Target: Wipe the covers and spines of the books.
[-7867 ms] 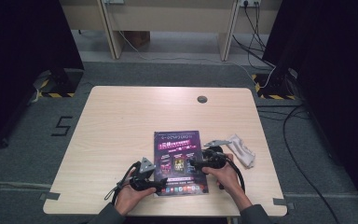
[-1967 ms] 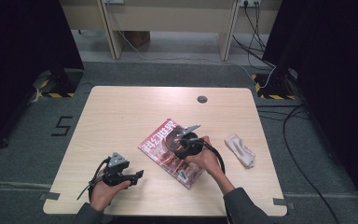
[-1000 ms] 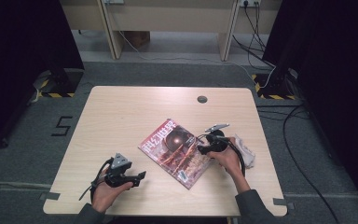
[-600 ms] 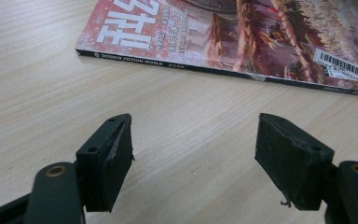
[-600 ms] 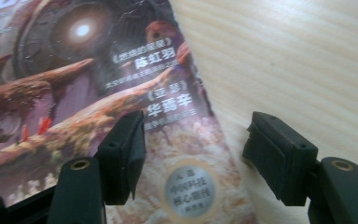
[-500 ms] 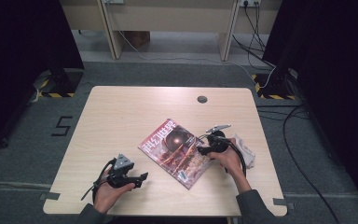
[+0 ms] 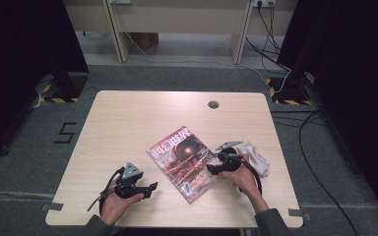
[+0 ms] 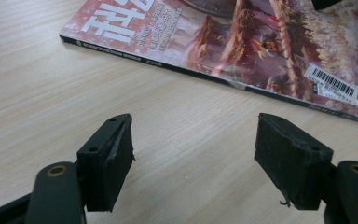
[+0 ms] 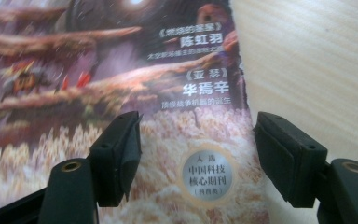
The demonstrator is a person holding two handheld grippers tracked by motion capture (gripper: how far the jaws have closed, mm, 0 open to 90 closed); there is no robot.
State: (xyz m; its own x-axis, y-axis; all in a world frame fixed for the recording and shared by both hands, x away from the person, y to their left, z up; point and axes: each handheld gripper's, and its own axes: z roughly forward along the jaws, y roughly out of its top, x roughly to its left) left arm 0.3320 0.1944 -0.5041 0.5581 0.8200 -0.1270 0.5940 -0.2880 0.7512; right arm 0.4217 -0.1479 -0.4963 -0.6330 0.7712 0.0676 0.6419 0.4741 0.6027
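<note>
A magazine [image 7: 184,164] with a red and brown cover lies closed and slanted on the table [image 7: 128,128]. My left gripper [image 7: 150,187] rests near the front edge, left of the magazine, with its jaws open. In the left gripper view its jaws [image 8: 196,163] point at bare wood, short of the magazine's spine [image 8: 223,79]. My right gripper [image 7: 211,168] is at the magazine's right side, open. In the right gripper view its jaws [image 9: 196,163] straddle the edge of the cover [image 9: 98,93] with nothing held between them.
A crumpled white cloth [image 7: 256,156] lies just right of the right hand. A round cable hole [image 7: 213,104] sits near the table's far edge. Cables [image 7: 320,147] trail on the floor at the right.
The magazine has been turned from square to slanted. My left gripper has pulled away to the front left. My right gripper has shifted to the magazine's right edge and dropped a little nearer.
</note>
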